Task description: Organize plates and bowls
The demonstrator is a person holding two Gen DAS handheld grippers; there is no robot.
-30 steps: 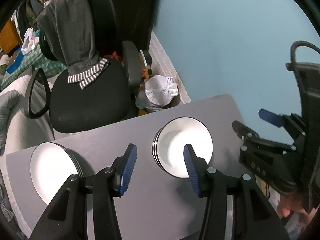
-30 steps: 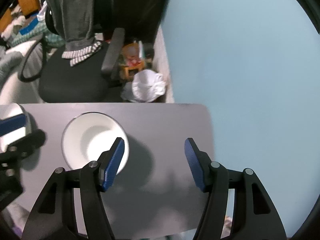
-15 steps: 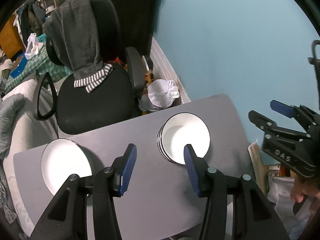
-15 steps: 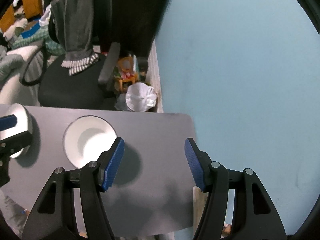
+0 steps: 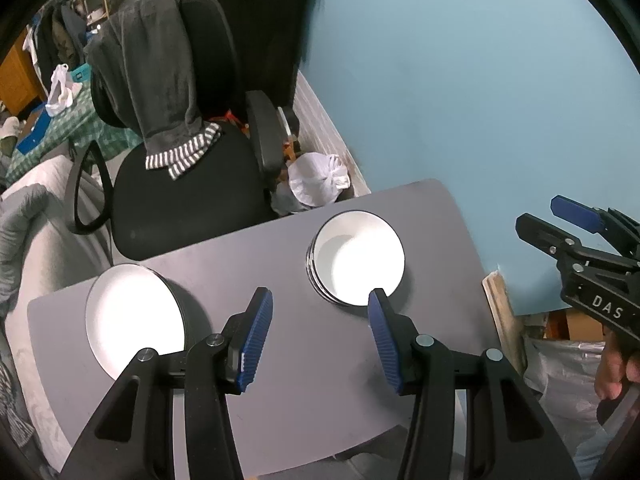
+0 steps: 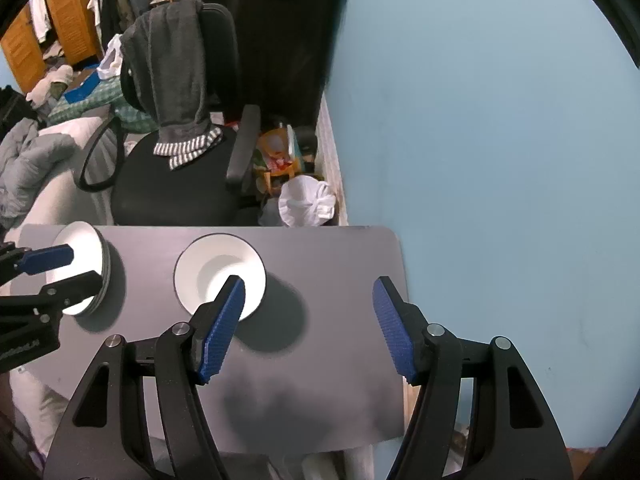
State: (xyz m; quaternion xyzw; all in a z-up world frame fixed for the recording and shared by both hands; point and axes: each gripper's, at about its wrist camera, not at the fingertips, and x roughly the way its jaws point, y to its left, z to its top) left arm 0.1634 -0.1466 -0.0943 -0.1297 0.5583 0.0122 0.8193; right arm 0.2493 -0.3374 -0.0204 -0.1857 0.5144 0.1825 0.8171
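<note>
Two stacks of white dishes stand on a grey table [image 5: 304,380]. The left stack [image 5: 132,316] has a dark grey outside; the right stack [image 5: 356,264] shows several dark rims. My left gripper [image 5: 318,336] hangs open above the table between the stacks, holding nothing. In the right wrist view the same stacks appear at the left [image 6: 86,240] and the middle [image 6: 220,276]. My right gripper [image 6: 308,328] hovers over the bare right half of the table [image 6: 340,264], its jaws opening a little with nothing between them. Each gripper shows in the other's view: the right gripper [image 5: 536,211] and the left gripper [image 6: 85,267].
A black office chair [image 5: 180,196] with a grey garment over its back stands beyond the table's far edge. A white bag [image 5: 316,180] lies on the floor by the blue wall [image 5: 460,100]. Bedding [image 6: 28,160] lies to the left. A person's hand [image 5: 616,368] holds the right gripper.
Both grippers have risen and drawn back from the table, so the stacks look smaller and more of the table edge shows. Neither stack moved.
</note>
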